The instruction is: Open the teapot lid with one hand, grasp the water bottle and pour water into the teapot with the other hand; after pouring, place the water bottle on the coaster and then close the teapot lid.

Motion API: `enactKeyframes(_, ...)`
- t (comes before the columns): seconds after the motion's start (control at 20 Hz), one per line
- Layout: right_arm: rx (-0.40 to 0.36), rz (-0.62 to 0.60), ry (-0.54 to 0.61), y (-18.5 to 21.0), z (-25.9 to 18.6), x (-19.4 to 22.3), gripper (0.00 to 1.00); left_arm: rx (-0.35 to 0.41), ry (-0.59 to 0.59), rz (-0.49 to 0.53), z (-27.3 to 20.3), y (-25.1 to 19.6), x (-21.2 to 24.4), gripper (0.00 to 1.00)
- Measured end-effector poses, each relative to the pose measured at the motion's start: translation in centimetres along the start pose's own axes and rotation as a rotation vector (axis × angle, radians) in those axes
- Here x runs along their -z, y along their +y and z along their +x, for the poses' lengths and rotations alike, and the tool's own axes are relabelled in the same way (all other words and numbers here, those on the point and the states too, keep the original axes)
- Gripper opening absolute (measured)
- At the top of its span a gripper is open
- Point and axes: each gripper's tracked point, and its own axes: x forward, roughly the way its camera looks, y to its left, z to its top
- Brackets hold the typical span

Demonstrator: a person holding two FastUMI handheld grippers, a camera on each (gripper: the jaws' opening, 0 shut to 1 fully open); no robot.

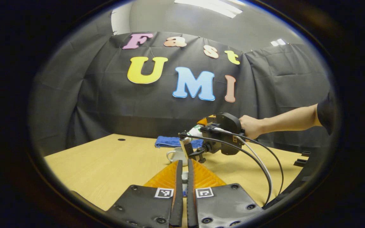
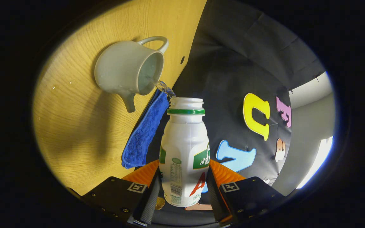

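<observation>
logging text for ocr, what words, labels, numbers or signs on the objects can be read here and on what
water bottle label: printed text, too small and blurred to read.
square markers on the left gripper and right gripper: patterns, no words.
teapot: none.

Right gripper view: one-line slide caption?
Right gripper tilts the bottle, water streaming into the open teapot beside the blue cloth.

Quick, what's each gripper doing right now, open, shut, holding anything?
Left gripper: closed on something small and pale, probably the teapot lid; cannot be told for sure.
Right gripper: closed on the water bottle, pouring into the teapot.
</observation>
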Motion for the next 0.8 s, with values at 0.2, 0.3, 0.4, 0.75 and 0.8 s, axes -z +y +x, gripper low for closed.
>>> enactKeyframes(0.2,0.012,-0.032,-0.008,-0.5,0.2,-0.2,0.70,-0.001,0.001,0.004,-0.1,0.0,-0.1,0.11)
enactKeyframes(0.3,0.013,-0.052,-0.016,-0.6,0.3,-0.4,0.70,-0.002,-0.001,0.006,-0.1,0.1,-0.2,0.15)
enactKeyframes(0.4,0.014,-0.071,-0.022,-0.8,0.3,-0.7,0.70,-0.002,0.004,0.006,0.0,0.1,0.0,0.15)
enactKeyframes(0.75,0.007,-0.124,-0.051,-0.8,0.9,-2.1,0.70,-0.008,-0.002,0.007,-0.2,0.4,-0.3,0.11)
enactKeyframes(0.8,0.004,-0.131,-0.055,-0.8,1.0,-2.3,0.70,-0.008,-0.002,0.006,-0.2,0.4,-0.3,0.11)
